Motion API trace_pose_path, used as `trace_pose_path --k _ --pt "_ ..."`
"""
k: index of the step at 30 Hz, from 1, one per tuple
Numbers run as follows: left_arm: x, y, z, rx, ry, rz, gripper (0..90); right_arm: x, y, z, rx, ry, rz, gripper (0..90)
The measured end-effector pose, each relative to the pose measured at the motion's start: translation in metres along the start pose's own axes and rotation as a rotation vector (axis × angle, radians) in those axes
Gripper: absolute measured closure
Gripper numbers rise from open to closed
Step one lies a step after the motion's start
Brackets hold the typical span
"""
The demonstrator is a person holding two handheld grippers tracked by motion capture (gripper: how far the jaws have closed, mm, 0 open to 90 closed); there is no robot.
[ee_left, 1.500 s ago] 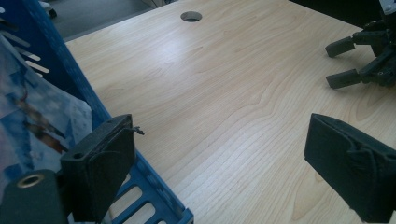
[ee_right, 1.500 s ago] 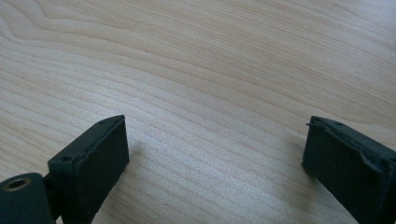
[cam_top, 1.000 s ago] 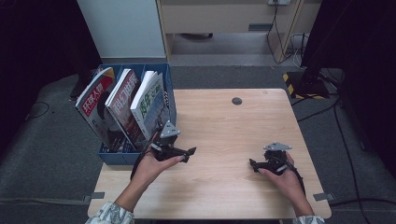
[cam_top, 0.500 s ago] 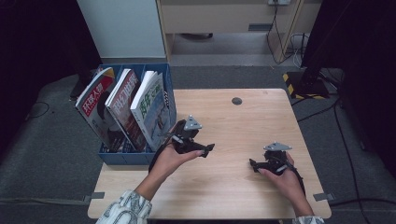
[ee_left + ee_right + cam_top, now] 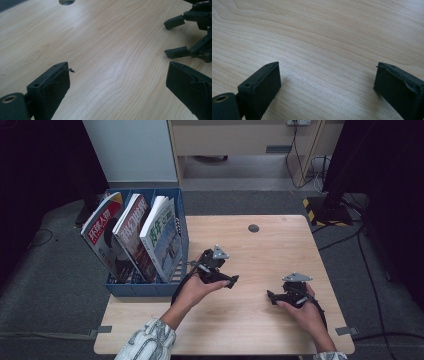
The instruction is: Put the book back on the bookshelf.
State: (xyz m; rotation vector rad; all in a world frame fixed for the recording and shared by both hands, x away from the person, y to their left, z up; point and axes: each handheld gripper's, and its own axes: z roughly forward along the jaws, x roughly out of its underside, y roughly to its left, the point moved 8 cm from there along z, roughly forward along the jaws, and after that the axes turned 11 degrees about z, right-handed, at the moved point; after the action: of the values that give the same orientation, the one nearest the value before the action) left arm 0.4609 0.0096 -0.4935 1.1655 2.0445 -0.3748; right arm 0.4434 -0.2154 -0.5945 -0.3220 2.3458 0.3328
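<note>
Left gripper [image 5: 231,281] swung away from blue file rack [image 5: 181,227] toward table [image 5: 250,320] centre — jaws apart, empty. Right gripper [image 5: 270,296] unmoved, jaws apart, near edge. Magazines [image 5: 160,232] upright in rack — likely reach not begun.

**Around the Table**

A light wooden table [image 5: 280,240] sits in the middle of the frame, on a grey carpet floor [image 5: 55,270]. A small round grey hole cover [image 5: 253,228] is near the table's top edge. A tall white panel [image 5: 132,150] stands at the upper left. A yellow-and-black striped block [image 5: 312,209] lies at the upper right, with thin black cables [image 5: 367,265] near it.
</note>
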Motion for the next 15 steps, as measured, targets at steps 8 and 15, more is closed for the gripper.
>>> trace_pose_path --k 8,15 --pt "0.020 -0.001 0.024 0.009 0.057 -0.018 5.0 0.000 0.000 0.000 -0.001 -0.002 -0.003 7.1" --pt "0.038 -0.002 0.038 0.004 0.091 -0.038 5.3 0.000 0.000 0.000 -0.001 -0.002 -0.004 7.1"
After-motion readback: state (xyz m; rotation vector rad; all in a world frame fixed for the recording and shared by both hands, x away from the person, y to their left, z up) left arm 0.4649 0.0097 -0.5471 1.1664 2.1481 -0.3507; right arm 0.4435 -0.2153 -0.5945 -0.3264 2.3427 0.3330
